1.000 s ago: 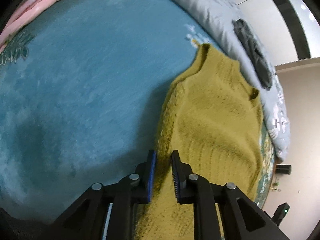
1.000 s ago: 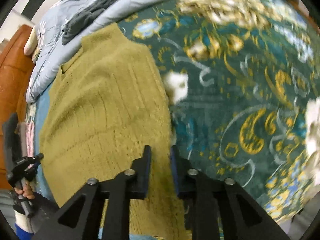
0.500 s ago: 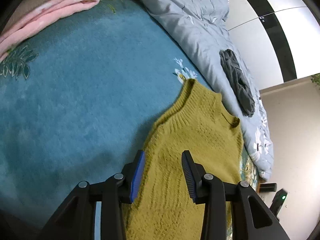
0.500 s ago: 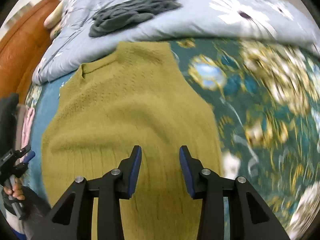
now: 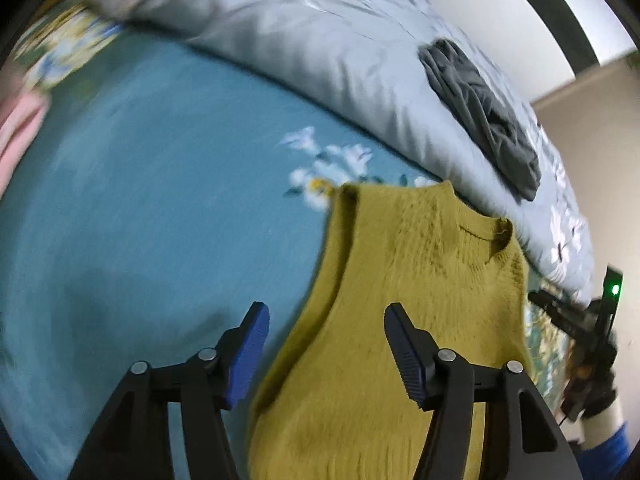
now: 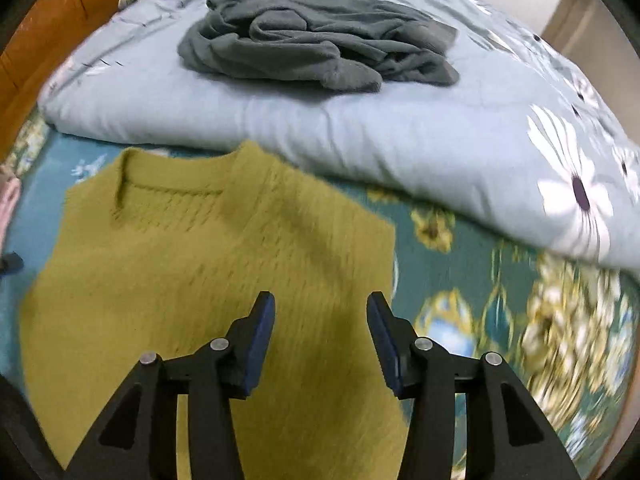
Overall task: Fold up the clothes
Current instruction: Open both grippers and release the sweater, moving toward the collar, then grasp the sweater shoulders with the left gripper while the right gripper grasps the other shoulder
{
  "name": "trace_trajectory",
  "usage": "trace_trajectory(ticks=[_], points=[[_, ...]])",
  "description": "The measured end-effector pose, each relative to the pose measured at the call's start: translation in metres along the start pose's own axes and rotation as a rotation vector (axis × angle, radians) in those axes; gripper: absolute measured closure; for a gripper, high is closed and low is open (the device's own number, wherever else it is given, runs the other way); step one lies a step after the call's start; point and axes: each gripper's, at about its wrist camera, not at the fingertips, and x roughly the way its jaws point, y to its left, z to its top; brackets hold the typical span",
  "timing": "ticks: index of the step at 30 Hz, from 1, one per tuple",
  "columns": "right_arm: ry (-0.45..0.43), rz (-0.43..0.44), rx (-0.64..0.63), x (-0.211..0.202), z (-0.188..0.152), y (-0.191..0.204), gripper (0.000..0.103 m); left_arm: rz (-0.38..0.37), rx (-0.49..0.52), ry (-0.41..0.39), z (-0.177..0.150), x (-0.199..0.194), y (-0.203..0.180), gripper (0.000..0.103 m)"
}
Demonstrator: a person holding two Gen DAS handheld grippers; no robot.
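An olive-yellow knit sweater point(image 5: 404, 292) lies flat on the bed, collar toward the quilt. In the left wrist view my left gripper point(image 5: 326, 336) hangs over the sweater's left edge. Its jaws are opening and the pads press on nothing. In the right wrist view the same sweater point(image 6: 200, 264) fills the lower left. My right gripper point(image 6: 320, 332) hovers over its right part, jaws opening, pads clear of the knit. At the far right of the left wrist view the right gripper point(image 5: 580, 328) shows in a person's hand.
A crumpled dark grey garment point(image 6: 316, 36) rests on a folded light-blue flowered quilt point(image 6: 400, 128) beyond the collar. The sweater lies on a teal blanket point(image 5: 140, 200), flower-patterned on the right point(image 6: 520, 320). Pink cloth point(image 5: 16, 128) lies at the far left. An orange headboard point(image 6: 36, 40) stands behind.
Both grippers let go of the sweater's side edges and opened. Both moved toward the collar end, the right one swinging from the right edge over the knit.
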Motion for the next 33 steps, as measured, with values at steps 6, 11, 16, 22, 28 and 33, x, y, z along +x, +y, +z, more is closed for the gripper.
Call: trace_trajectory(ticks=[6, 11, 16, 22, 28, 33], points=[[0.039, -0.043, -0.113, 0.023, 0.041, 0.002, 0.054, 0.099, 0.142, 0.006, 0.038, 0.033, -0.027, 0.037], [0.113, 0.012, -0.148, 0.044, 0.056, -0.003, 0.054, 0.162, 0.239, 0.038, 0.052, 0.057, -0.038, 0.037], [0.161, 0.016, -0.161, 0.062, 0.062, -0.007, 0.054, 0.195, 0.310, 0.073, 0.057, 0.076, -0.044, 0.036], [0.191, 0.004, -0.225, 0.073, 0.066, 0.001, 0.054, 0.202, 0.345, 0.083, 0.058, 0.080, -0.046, 0.037], [0.222, 0.014, -0.171, 0.072, 0.061, 0.001, 0.075, 0.184, 0.425, 0.111, 0.048, 0.075, -0.059, 0.083], [0.191, -0.064, -0.220, 0.056, 0.043, 0.020, 0.094, 0.149, 0.435, 0.060, 0.045, 0.047, -0.058, 0.096]])
